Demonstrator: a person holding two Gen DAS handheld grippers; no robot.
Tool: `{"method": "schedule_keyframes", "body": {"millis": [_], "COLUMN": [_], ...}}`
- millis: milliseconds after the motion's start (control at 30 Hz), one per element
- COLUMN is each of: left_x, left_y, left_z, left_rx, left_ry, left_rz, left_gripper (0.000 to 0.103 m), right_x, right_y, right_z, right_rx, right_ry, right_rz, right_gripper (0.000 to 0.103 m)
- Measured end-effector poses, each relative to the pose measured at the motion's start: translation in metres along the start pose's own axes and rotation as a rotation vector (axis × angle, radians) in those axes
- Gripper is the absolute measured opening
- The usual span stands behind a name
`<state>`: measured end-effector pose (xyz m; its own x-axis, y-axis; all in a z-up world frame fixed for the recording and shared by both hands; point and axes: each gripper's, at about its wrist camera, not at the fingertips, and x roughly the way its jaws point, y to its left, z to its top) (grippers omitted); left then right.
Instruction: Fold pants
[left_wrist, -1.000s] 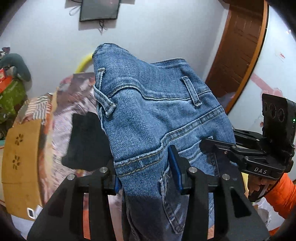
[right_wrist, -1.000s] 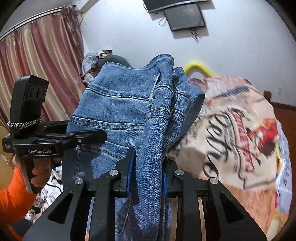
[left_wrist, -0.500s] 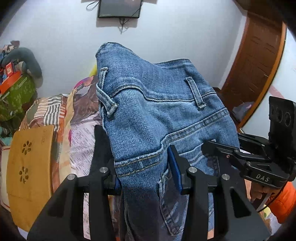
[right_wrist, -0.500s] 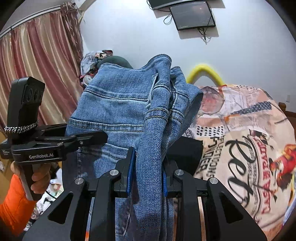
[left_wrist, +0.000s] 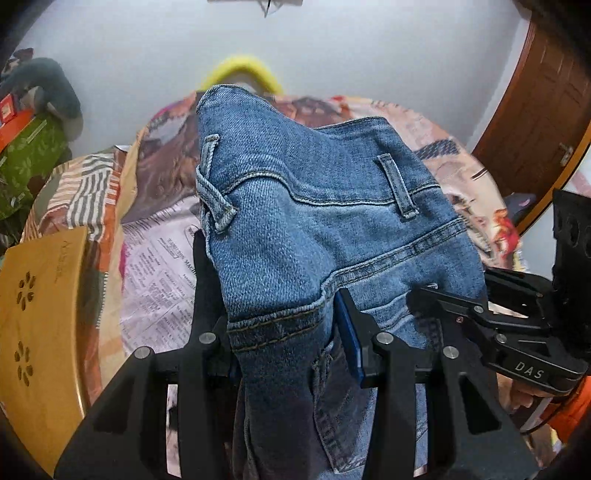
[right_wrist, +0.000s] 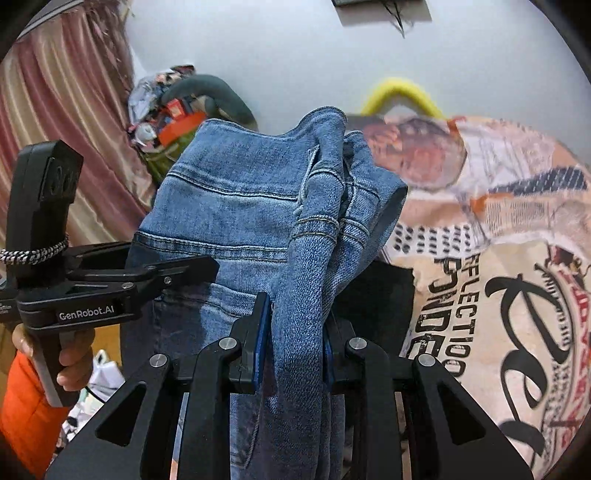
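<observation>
The blue denim pants (left_wrist: 314, 229) hang in the air by their waistband, held up above a bed with a printed cover (left_wrist: 159, 280). My left gripper (left_wrist: 286, 332) is shut on one end of the waistband. My right gripper (right_wrist: 295, 325) is shut on the bunched other end of the pants (right_wrist: 236, 206). Each gripper shows in the other's view: the right gripper (left_wrist: 436, 299) at the right of the left wrist view, the left gripper (right_wrist: 207, 264) at the left of the right wrist view. The legs hang down out of sight.
The printed bed cover (right_wrist: 498, 280) lies below and ahead. A dark cloth (right_wrist: 380, 291) lies on it under the pants. A wooden chair back (left_wrist: 40, 332) stands at the left, a yellow ring (left_wrist: 240, 70) by the white wall, a wooden door (left_wrist: 539, 103) at the right, curtains (right_wrist: 62, 122) and clutter (right_wrist: 173, 114) at the left.
Both grippers have tilted downward with the pants still gripped, so the bed fills more of both views and the wall screen has slid up out of view.
</observation>
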<state>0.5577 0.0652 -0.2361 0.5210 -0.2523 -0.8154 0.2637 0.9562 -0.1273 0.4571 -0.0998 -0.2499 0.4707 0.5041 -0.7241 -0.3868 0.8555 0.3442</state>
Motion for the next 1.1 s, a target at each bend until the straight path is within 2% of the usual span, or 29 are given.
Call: {"method": "schedule_keyframes", "body": {"millis": [200,300,433,500,600,700,833,933,1100], "left_x": [0.067,0.095,0.089,0.08,0.056,0.023,-0.038,-0.085,-0.179], "left_y": [0.005,0.011,0.006,0.006,0.01,0.011,-0.003,-0.017,-0.053], "left_z": [-0.002,-0.006,-0.007,-0.006,-0.009,-0.015,-0.019,-0.021,-0.037], "left_rx": [-0.032,-0.073,-0.077,-0.067,-0.093,-0.112,-0.1,-0.107,-0.08], "left_ry": [0.101,0.158,0.151,0.148,0.12,0.061,-0.042,-0.099,-0.253], "left_rz": [0.003,0.028,0.091,0.124,0.167,0.164,0.2,0.181,0.163], "left_gripper": [0.043,0.053,0.06,0.062,0.063,0.063,0.063,0.065,0.065], "right_x": [0.035,0.046,0.036,0.024,0.002,-0.03,-0.08,-0.121,-0.199], "right_y": [-0.023,-0.024,-0.026,-0.023,-0.019,-0.012,0.007,0.029,0.066], "right_z": [-0.004,-0.011,-0.018,-0.021,-0.024,-0.022,-0.018,-0.013,-0.021], "right_rx": [0.032,0.015,0.037,0.005,-0.037,-0.054,-0.074,-0.112,-0.148], "right_ry": [0.1,0.145,0.15,0.148,0.129,0.049,-0.062,-0.154,-0.323], "right_rz": [-0.035,-0.088,-0.109,-0.138,-0.156,-0.134,-0.111,-0.109,-0.068], "right_gripper": [0.022,0.023,0.03,0.03,0.032,0.032,0.034,0.04,0.04]}}
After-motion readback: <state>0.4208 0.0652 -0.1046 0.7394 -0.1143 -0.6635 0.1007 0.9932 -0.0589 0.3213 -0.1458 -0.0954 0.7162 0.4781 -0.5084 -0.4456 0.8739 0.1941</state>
